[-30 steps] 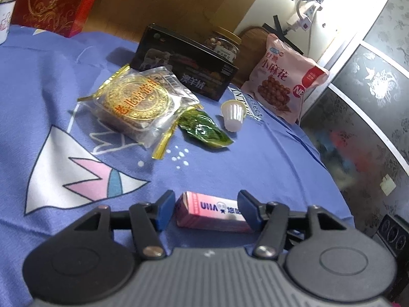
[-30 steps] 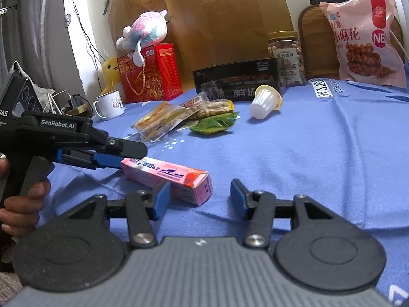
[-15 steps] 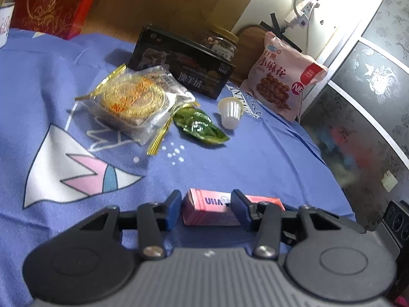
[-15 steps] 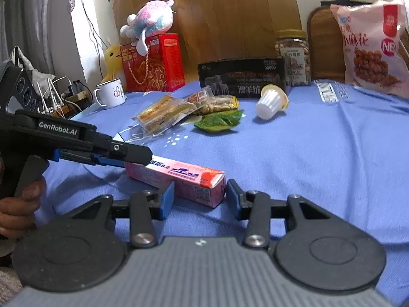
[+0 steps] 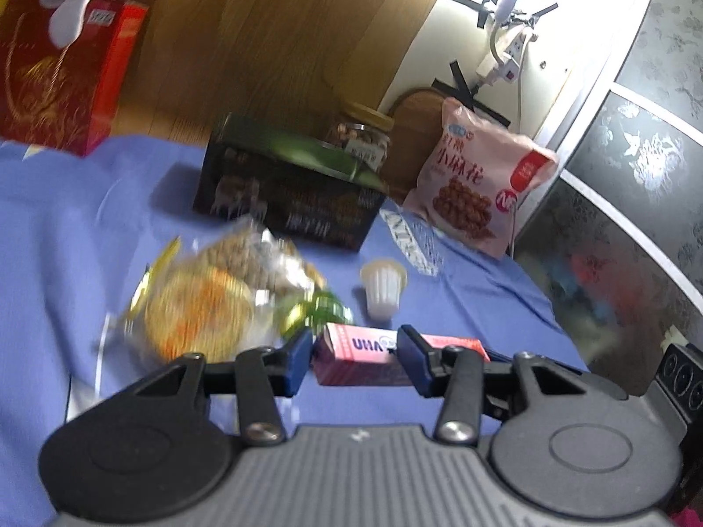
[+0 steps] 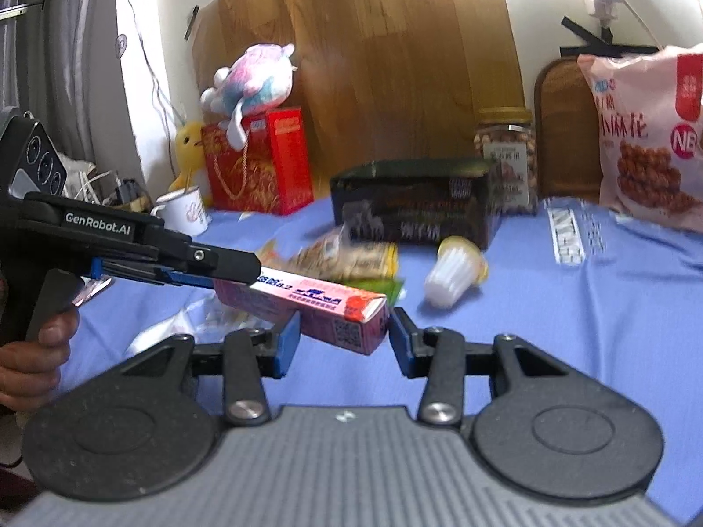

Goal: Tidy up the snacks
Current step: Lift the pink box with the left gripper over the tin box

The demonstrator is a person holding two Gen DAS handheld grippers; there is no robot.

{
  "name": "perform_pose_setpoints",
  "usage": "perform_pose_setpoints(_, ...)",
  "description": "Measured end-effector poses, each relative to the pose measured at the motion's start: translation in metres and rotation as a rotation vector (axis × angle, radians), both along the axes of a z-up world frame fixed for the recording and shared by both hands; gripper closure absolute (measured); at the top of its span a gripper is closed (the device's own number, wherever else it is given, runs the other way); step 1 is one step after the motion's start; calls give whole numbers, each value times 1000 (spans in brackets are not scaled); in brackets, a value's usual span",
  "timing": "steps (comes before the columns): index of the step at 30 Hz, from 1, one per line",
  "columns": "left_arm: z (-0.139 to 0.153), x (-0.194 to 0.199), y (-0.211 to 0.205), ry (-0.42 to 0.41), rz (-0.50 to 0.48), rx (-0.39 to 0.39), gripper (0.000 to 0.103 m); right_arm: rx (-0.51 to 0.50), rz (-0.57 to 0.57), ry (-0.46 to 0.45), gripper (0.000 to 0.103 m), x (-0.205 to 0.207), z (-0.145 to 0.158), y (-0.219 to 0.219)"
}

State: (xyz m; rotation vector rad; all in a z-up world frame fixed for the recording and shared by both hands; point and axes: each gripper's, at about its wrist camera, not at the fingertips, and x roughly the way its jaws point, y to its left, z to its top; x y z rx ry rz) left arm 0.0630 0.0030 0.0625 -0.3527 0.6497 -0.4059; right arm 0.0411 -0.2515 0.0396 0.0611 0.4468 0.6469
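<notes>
Two grippers clamped on one long pink cardboard candy box [image 6: 327,307]: left gripper [image 5: 355,356] pinching one end, right gripper [image 6: 345,341] pinching the other. Box lifted clear of the blue cloth-covered tabletop [image 6: 571,329], long axis running across between the hands (neither nearer, by the look of it). Beyond, a heap of clear-wrapped pastries [image 5: 219,298], a green packet [image 5: 327,312] and a white jelly cup [image 5: 382,290] on its side. Farther back, a black carton [image 5: 290,197], closed; a glass jar [image 6: 505,158] holding nuts; a pink snack bag [image 5: 474,189] upright.
</notes>
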Motion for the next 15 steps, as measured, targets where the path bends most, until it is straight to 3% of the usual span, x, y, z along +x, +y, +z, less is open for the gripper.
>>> perform_pose_setpoints(15,52,173,0,-68,56,21,59,-12,-32,-84,56,155,45,21)
